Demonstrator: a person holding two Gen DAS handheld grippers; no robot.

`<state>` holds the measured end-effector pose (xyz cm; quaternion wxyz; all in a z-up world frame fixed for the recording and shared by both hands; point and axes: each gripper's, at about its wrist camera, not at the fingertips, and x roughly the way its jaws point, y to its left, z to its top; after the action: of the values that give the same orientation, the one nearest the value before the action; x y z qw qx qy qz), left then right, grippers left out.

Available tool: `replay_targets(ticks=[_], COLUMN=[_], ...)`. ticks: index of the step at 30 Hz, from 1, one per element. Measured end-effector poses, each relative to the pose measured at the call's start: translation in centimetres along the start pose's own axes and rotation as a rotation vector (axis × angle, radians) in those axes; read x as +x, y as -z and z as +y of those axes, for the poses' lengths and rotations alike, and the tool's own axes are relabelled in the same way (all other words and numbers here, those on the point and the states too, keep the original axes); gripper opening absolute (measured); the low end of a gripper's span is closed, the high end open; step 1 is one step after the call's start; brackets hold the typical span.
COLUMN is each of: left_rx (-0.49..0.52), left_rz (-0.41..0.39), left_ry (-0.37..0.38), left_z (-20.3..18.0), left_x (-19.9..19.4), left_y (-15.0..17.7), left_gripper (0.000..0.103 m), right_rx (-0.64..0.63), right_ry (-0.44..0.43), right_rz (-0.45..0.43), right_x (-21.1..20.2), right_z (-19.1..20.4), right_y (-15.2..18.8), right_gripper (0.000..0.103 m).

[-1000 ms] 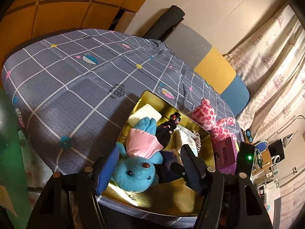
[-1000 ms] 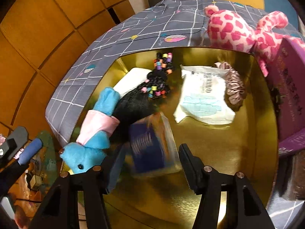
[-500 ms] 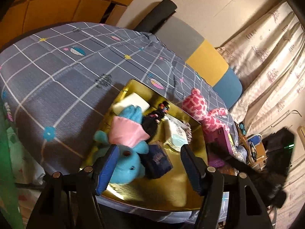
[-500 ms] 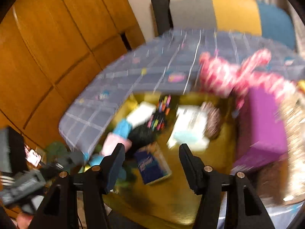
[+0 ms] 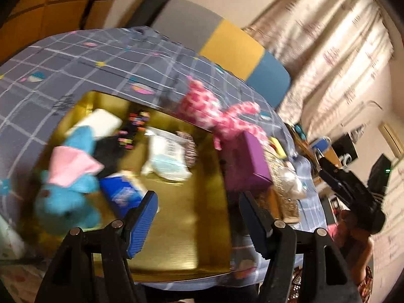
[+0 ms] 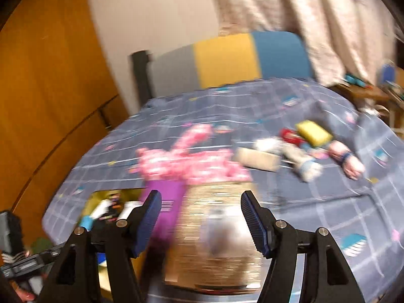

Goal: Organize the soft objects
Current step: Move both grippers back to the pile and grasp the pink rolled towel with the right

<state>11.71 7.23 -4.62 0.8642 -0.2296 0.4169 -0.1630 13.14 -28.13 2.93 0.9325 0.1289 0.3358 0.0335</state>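
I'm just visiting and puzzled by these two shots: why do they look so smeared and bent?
Right wrist view: heavy motion blur, the pink toy and the glittery box streak sideways, while the fingers stay crisp. Left wrist view: milder blur, the gold tray and the blue toy are still readable. Both: warm dim light, and a fisheye lens that bows the bed's edges.

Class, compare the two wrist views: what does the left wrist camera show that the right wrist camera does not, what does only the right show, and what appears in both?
Only the left wrist view shows the blue plush, the blue packet and the white pouch clearly inside the gold tray. Only the right wrist view shows the yellow sponge and other small items lying further along the blanket. Both show the pink plush, the purple box, the blanket and the striped headboard.
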Motion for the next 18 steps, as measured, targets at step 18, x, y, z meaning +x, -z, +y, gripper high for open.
replay_targets(ticks=[18], left_rx=[0.244], left_rz=[0.159], left_ry=[0.148], left_z=[-16.4], left_x=[6.6], left_y=[-0.1], left_gripper=[0.067], right_rx=[0.109], right_ry=[0.357], right_rz=[0.161], right_x=[7.5], right_z=[-25.7], right_y=[-0.5], right_gripper=[0.069])
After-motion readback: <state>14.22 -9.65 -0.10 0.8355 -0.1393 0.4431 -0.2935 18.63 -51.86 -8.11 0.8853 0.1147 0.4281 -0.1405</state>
